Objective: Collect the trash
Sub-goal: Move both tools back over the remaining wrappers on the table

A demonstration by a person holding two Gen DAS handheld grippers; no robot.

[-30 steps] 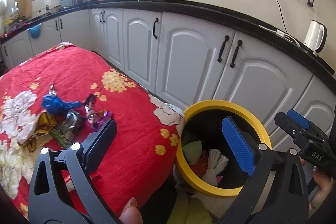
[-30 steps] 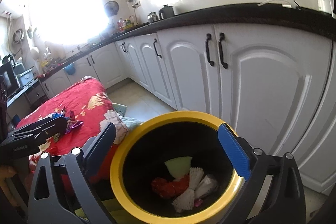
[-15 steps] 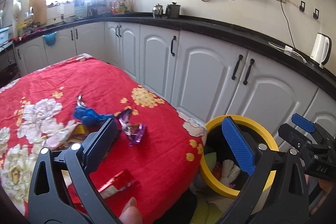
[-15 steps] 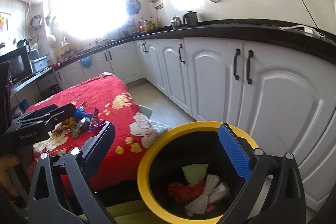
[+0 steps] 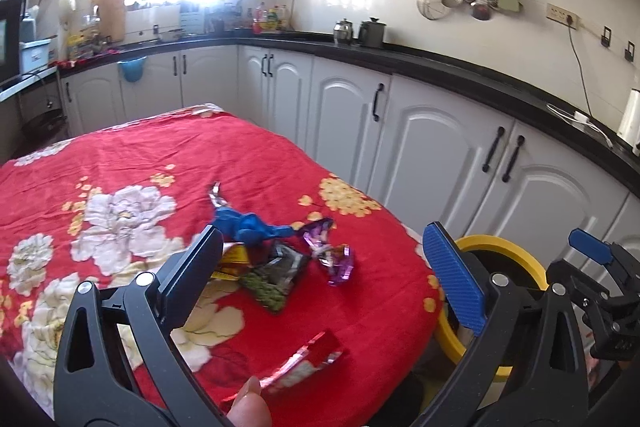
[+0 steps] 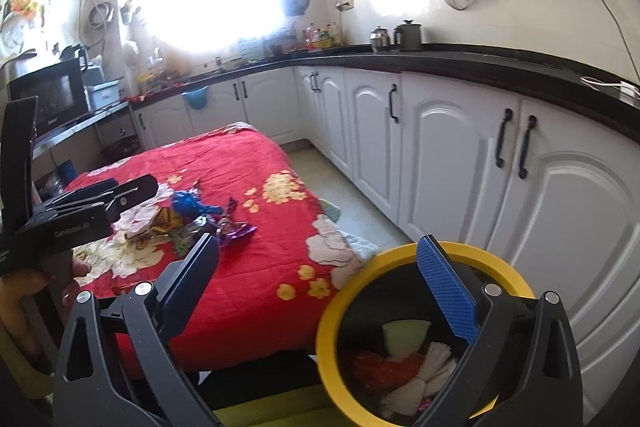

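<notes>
- Table [image 5: 120, 155], red floral cloth: trash not cleared yet. Judging by what lies there, task is partway, several pieces left.
- Bin [image 6: 332, 311], yellow rim, on the floor just beside the table's near corner: already holds some trash — a green piece, a red one, white paper cups. That part looks done.
- Left gripper [image 5: 328, 267]: fingers wide apart, nothing between them, hovering over the table and aimed at the pile.
- Right gripper [image 6: 324, 275]: fingers wide apart, empty, above the bin.
- Pile [image 5: 276, 259] mid-table: blue wrapper, dark packet, yellow one, purple wrapper [image 5: 334, 259] touching or overlapping.
- Red wrapper [image 5: 304, 359] alone, near the table's front edge.
- Hard to tell: left finger covers part of the pile, so piece count is unclear. Bin is cut off by gripper frames in both views; its depth and fill are unreadable.
</notes>
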